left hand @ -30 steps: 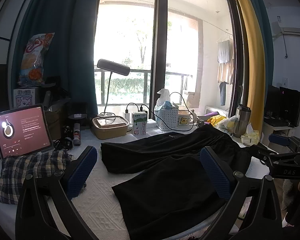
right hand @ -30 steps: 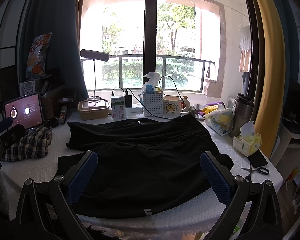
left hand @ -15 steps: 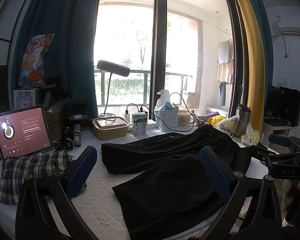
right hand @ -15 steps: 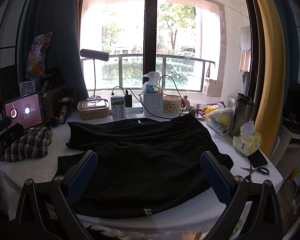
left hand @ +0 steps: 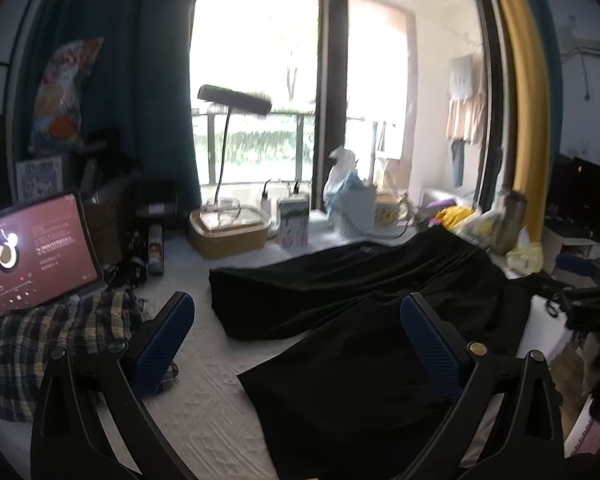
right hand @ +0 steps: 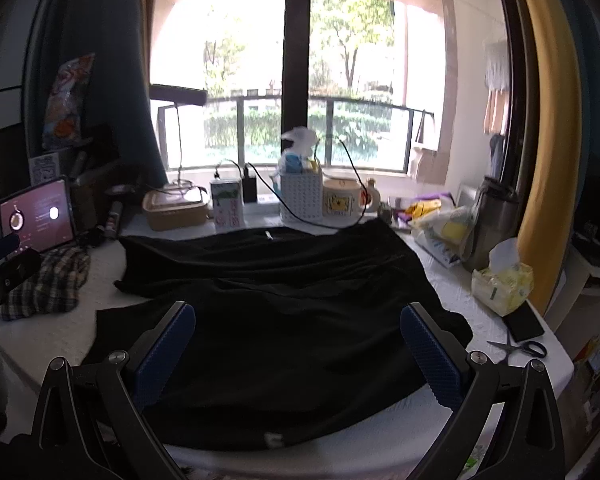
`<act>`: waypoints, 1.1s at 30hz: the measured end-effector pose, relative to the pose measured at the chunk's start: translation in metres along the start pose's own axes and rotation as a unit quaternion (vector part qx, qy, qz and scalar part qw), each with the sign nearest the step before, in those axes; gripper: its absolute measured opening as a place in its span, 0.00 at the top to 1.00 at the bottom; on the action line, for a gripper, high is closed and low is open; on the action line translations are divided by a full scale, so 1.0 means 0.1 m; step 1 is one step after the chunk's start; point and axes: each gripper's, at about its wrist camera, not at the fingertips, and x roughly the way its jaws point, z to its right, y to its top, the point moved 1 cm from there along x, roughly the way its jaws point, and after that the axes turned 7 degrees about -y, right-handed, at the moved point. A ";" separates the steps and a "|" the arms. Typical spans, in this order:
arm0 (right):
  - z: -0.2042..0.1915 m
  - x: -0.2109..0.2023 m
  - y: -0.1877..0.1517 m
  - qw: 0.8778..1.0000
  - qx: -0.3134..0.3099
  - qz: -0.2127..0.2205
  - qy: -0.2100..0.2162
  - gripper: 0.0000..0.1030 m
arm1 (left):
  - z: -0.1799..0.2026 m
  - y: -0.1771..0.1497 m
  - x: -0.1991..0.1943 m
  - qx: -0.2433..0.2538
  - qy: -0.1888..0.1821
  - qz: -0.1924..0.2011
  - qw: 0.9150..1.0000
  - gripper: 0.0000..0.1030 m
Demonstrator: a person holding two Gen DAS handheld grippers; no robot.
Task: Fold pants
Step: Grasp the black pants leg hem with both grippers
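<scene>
We hold both grippers above the table, neither touching cloth; the left gripper has its fingers spread wide and empty, and the right gripper is likewise spread and empty, which we judge suits an approach before any grasp. The pants lie flat across the table, black, legs running toward our left side and the broader waist end toward our right; the two legs are parted at their ends, so the fold has, as far as we can tell, not yet begun. The left gripper looks along the leg ends, the right one over the middle and near hem; we take it that each is placed to take its own end.

Around the pants the table is crowded; a plaid cloth lies just beside the leg ends, with a tablet propped behind it; a lunch box, a carton, a basket and a mug stand along the far edge, close to the pants' far side; a tissue pack, a phone and scissors lie near the waist end; a cable drapes over the basket, and could snag a lifted edge.
</scene>
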 end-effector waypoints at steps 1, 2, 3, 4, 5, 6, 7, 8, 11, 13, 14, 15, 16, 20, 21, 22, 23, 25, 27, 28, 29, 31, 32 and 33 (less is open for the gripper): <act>0.03 0.09 0.02 1.000 -0.005 -0.006 -0.004 0.00 | -0.06 0.01 0.10 -0.003 0.004 -0.009 1.000 0.01; 0.07 0.18 0.04 1.000 -0.008 -0.012 -0.006 0.00 | -0.13 0.02 0.21 -0.009 0.009 -0.017 1.000 0.01; 0.12 0.30 0.07 1.000 -0.011 -0.021 -0.007 0.00 | -0.20 0.03 0.30 -0.014 0.014 -0.023 1.000 0.01; 0.14 0.36 0.09 1.000 -0.012 -0.024 -0.006 0.00 | -0.30 0.05 0.43 -0.022 0.019 -0.031 0.999 0.01; 0.18 0.45 0.12 0.999 -0.014 -0.029 -0.006 0.00 | -0.37 0.07 0.52 -0.027 0.023 -0.037 0.999 0.01; 0.22 0.52 0.16 0.999 -0.016 -0.032 -0.006 0.00 | -0.44 0.09 0.63 -0.033 0.028 -0.045 0.998 0.01; 0.27 0.64 0.21 0.999 -0.020 -0.035 -0.009 0.00 | -0.54 0.10 0.78 -0.042 0.029 -0.058 0.997 0.01; 0.31 0.71 0.24 0.999 -0.023 -0.037 -0.011 0.00 | -0.60 0.12 0.89 -0.049 0.028 -0.065 0.996 0.01; 0.42 0.98 0.38 0.998 -0.034 -0.041 -0.016 0.00 | -0.79 0.19 1.23 -0.064 0.025 -0.087 0.994 0.01; 0.49 1.15 0.47 0.998 -0.034 -0.048 -0.014 0.00 | -0.86 0.22 1.44 -0.062 0.032 -0.101 0.992 0.01; 0.55 1.27 0.52 0.998 -0.030 -0.054 -0.008 0.00 | -0.90 0.23 1.52 -0.061 0.032 -0.106 0.992 0.01; 0.59 1.35 0.56 0.998 -0.026 -0.058 -0.003 0.00 | -0.93 0.23 1.62 -0.061 0.032 -0.114 0.991 0.01; 0.66 1.49 0.62 0.998 -0.023 -0.065 0.004 0.00 | -0.98 0.22 1.72 -0.065 0.033 -0.123 0.990 0.01; 0.77 1.90 0.77 0.995 -0.035 -0.092 0.012 0.23 | -1.16 0.15 2.01 -0.096 0.019 -0.160 0.982 0.04; 0.79 1.99 0.79 0.994 -0.040 -0.099 0.016 0.26 | -1.18 0.14 2.04 -0.101 0.013 -0.164 0.981 0.08; 0.81 2.12 0.81 0.992 -0.050 -0.110 0.020 0.26 | -1.19 0.11 2.08 -0.102 0.011 -0.170 0.980 0.11; 0.82 2.19 0.84 0.992 -0.055 -0.115 0.019 0.26 | -1.20 0.10 2.10 -0.100 0.012 -0.174 0.980 0.11; 0.87 2.38 0.92 0.990 -0.062 -0.122 0.020 0.26 | -1.24 0.11 2.15 -0.097 0.010 -0.180 0.979 0.12; 0.91 2.53 1.01 0.990 -0.062 -0.127 0.026 0.26 | -1.31 0.16 2.19 -0.099 0.007 -0.180 0.979 0.12; 0.95 2.62 1.08 0.989 -0.063 -0.130 0.030 0.26 | -1.36 0.20 2.21 -0.101 0.003 -0.179 0.979 0.12; 0.97 2.73 1.14 0.988 -0.068 -0.135 0.036 0.26 | -1.41 0.25 2.23 -0.103 0.000 -0.176 0.979 0.12; 1.00 2.94 1.22 0.985 -0.079 -0.147 0.043 0.27 | -1.50 0.32 2.29 -0.104 -0.007 -0.172 0.980 0.12; 1.01 3.03 1.23 0.983 -0.083 -0.157 0.047 0.27 | -1.53 0.33 2.35 -0.101 -0.010 -0.174 0.980 0.12; 1.02 3.12 1.25 0.981 -0.084 -0.166 0.052 0.31 | -1.56 0.33 2.41 -0.098 -0.009 -0.178 0.979 0.14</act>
